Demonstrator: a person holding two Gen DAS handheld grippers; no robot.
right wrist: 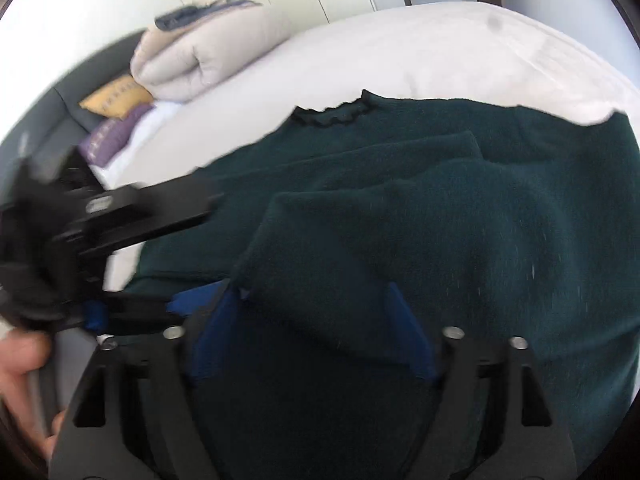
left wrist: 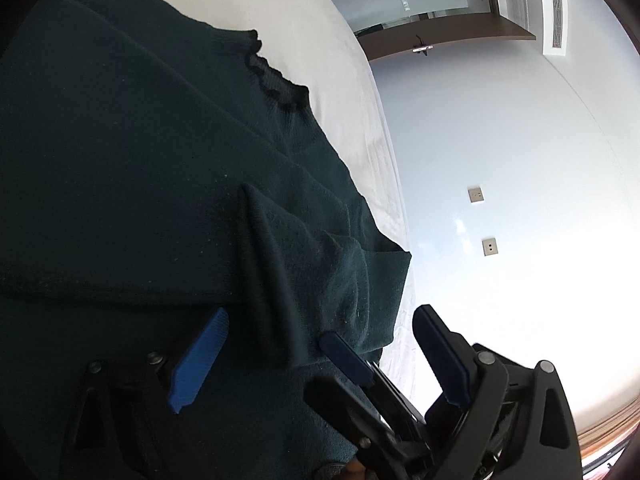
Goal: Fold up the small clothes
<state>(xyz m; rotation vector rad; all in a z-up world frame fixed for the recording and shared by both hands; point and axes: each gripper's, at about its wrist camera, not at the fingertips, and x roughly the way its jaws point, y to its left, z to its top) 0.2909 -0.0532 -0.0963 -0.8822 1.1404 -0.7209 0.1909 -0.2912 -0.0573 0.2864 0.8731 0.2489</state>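
A dark green knit sweater (left wrist: 140, 168) (right wrist: 460, 220) lies spread on the white bed (left wrist: 320, 48) (right wrist: 420, 56), its frilled collar (left wrist: 276, 84) (right wrist: 336, 114) towards the far side. A folded sleeve ridge lies across its body. My left gripper (left wrist: 318, 314) is open, low over that ridge near the bed's edge, and the blue pads (left wrist: 196, 360) do not press the cloth. My right gripper (right wrist: 308, 292) is open too, its fingers straddling a folded flap of the sweater. One right fingertip (left wrist: 344, 356) shows between the left fingers. The left gripper (right wrist: 140, 308) appears blurred at the right gripper's left.
A folded beige duvet (right wrist: 200, 52), a yellow pillow (right wrist: 116, 100) and a purple pillow (right wrist: 108, 136) sit at the far left of the bed. A person's hand (right wrist: 20, 360) holds the left gripper. Beyond the bed's edge is a white wall with sockets (left wrist: 476, 195).
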